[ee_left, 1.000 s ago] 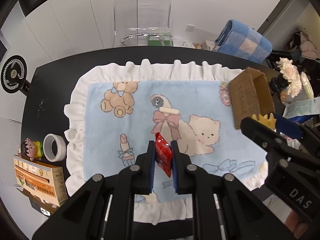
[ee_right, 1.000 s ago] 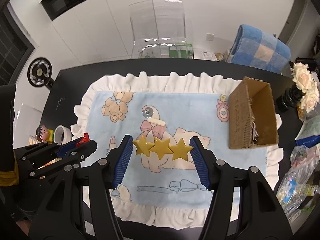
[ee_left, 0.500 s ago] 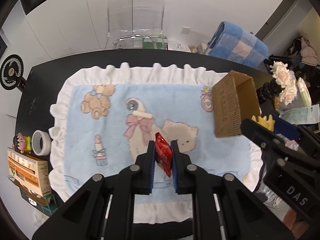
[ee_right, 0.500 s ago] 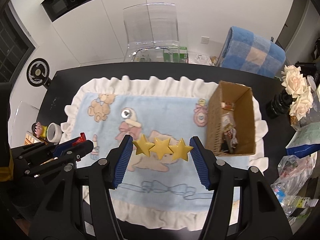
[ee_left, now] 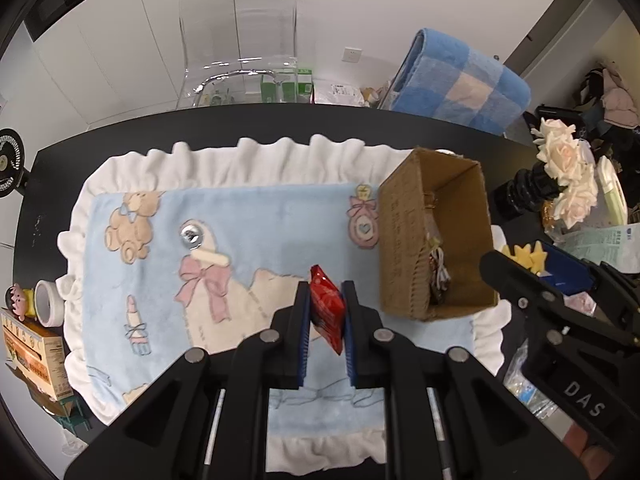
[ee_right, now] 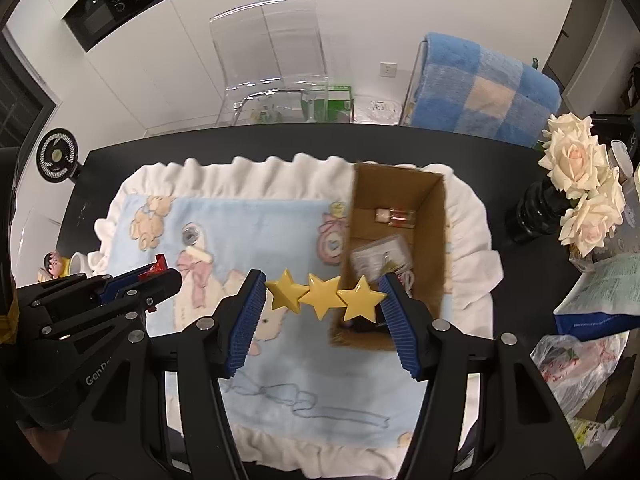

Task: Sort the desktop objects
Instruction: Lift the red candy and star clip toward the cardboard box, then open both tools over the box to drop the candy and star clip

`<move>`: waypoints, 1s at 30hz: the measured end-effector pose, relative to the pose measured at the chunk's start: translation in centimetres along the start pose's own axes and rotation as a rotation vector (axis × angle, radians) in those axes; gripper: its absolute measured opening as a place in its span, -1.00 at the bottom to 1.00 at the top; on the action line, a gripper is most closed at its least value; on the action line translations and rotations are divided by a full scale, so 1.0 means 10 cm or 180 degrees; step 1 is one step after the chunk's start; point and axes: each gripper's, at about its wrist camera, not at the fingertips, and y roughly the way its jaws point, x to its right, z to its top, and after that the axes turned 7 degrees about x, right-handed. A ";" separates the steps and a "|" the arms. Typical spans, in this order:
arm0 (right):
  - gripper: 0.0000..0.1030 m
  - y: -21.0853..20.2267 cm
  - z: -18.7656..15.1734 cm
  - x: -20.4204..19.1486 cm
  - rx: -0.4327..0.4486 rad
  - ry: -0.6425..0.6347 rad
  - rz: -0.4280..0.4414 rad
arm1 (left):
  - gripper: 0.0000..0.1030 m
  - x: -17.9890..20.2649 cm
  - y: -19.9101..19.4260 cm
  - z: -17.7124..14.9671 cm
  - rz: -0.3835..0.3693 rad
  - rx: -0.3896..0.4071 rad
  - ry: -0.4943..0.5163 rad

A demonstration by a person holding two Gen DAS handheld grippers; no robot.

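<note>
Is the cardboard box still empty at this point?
No: the right wrist view looks down into the cardboard box and shows several small items lying on its floor, among them a clear packet.

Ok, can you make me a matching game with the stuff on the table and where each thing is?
Things:
1. red packet
2. yellow star piece
3. tape roll
4. white roses

Places:
A. in a dark vase at the table's right side
B. gripped by the left gripper
C. on the black table, left of the blanket
D. gripped by the right gripper

Pairs: 1-B, 2-D, 3-C, 4-A
</note>
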 end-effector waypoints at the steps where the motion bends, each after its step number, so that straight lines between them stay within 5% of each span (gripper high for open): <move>1: 0.19 0.04 0.02 0.06 -0.0005 0.0006 -0.0001 | -0.72 0.03 0.03 0.02 0.0001 -0.0008 0.0005; 26: 0.21 0.43 0.14 0.44 -0.0093 0.0037 -0.0108 | -0.72 0.19 0.25 0.14 0.0095 -0.0074 0.0042; 30: 0.48 0.41 0.14 0.47 -0.0080 0.0044 -0.0163 | -0.72 0.23 0.25 0.15 0.0087 -0.0069 0.0060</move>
